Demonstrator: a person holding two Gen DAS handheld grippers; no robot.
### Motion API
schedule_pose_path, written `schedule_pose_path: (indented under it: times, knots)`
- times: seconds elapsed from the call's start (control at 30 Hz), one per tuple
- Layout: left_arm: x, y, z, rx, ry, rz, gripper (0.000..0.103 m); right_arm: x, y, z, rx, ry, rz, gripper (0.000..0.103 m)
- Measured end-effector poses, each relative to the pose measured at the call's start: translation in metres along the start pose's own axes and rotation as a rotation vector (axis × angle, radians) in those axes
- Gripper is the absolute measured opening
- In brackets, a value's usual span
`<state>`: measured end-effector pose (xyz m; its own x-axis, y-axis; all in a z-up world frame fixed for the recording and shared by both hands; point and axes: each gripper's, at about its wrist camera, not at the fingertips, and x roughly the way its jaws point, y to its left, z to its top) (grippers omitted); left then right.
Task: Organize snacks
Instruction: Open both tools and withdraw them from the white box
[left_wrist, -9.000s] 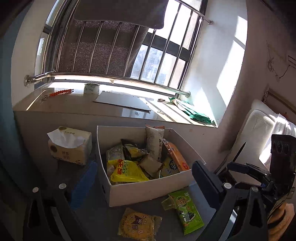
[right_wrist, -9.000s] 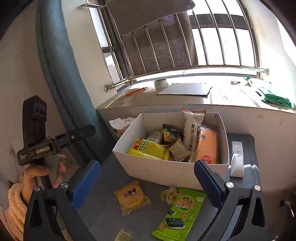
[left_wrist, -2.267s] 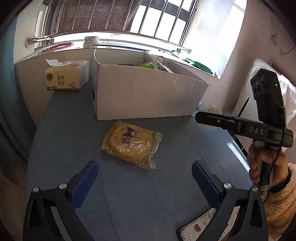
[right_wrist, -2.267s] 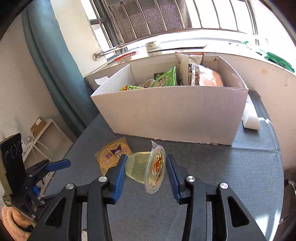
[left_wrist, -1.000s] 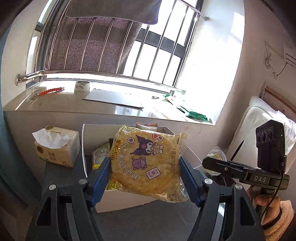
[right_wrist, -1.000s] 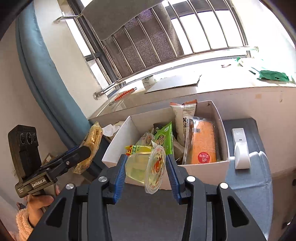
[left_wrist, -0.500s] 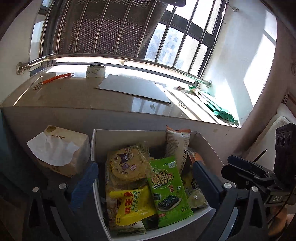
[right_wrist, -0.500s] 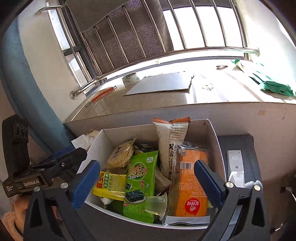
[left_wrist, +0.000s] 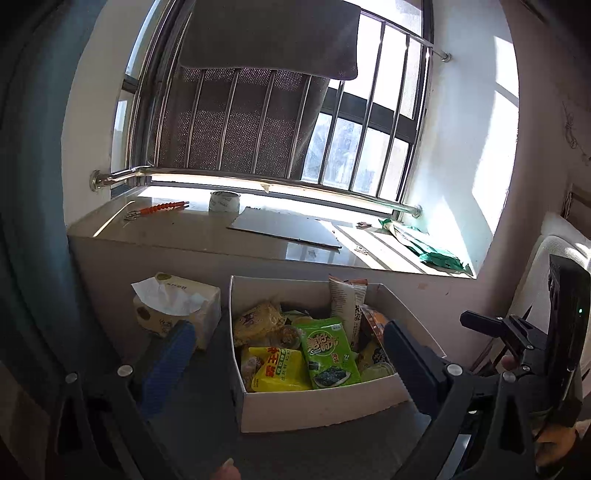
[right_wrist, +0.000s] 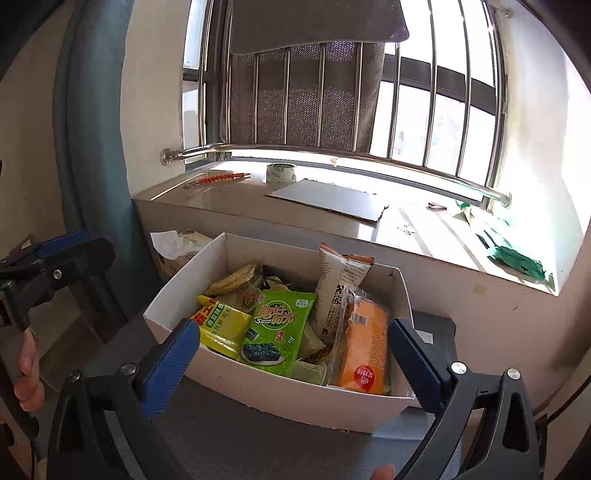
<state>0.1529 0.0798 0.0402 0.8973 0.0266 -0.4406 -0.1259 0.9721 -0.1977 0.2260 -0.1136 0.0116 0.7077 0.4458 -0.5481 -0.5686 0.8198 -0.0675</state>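
A white cardboard box stands on the grey table, full of snack packs. Inside lie a yellow cartoon biscuit pack, a green seaweed pack, a yellow packet, an orange cake pack and a clear jelly cup. My left gripper hovers open in front of the box with nothing between its blue pads. My right gripper is open too, just short of the box's near wall, and holds nothing.
A tissue box stands left of the snack box. Behind is a stone window sill with a tape roll, a cardboard sheet and a green bag. A blue curtain hangs at the left.
A second ago the left gripper held the biscuit pack and the right held the jelly cup. Both packs now lie in the box, and both open grippers have drawn back from it.
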Motion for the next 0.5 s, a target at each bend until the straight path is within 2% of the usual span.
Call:
schedule_pose_path:
  times: [0.07,0.13,0.2,0.27,0.4,0.5]
  knots:
    - [-0.017,-0.007,-0.008,0.029,0.01,0.03,0.103,-0.019,0.006,-0.007,0.017,-0.001,-0.052,0.103]
    - [-0.035,-0.015,-0.019,0.062,0.014,0.089,0.103,-0.043,0.011,-0.017,0.019,-0.033,-0.035,0.103]
    - [-0.052,-0.023,-0.031,0.105,0.019,0.09,0.103,-0.063,0.014,-0.026,0.049,-0.036,0.012,0.103]
    - [-0.067,-0.027,-0.043,0.098,0.04,0.088,0.103,-0.081,0.016,-0.039,0.083,-0.036,0.061,0.103]
    - [-0.096,-0.037,-0.07,0.107,0.054,0.092,0.103,-0.111,0.024,-0.071,0.091,-0.054,0.034,0.103]
    - [-0.114,-0.046,-0.088,0.112,0.056,0.102,0.103,-0.126,0.026,-0.093,0.114,-0.028,0.01,0.103]
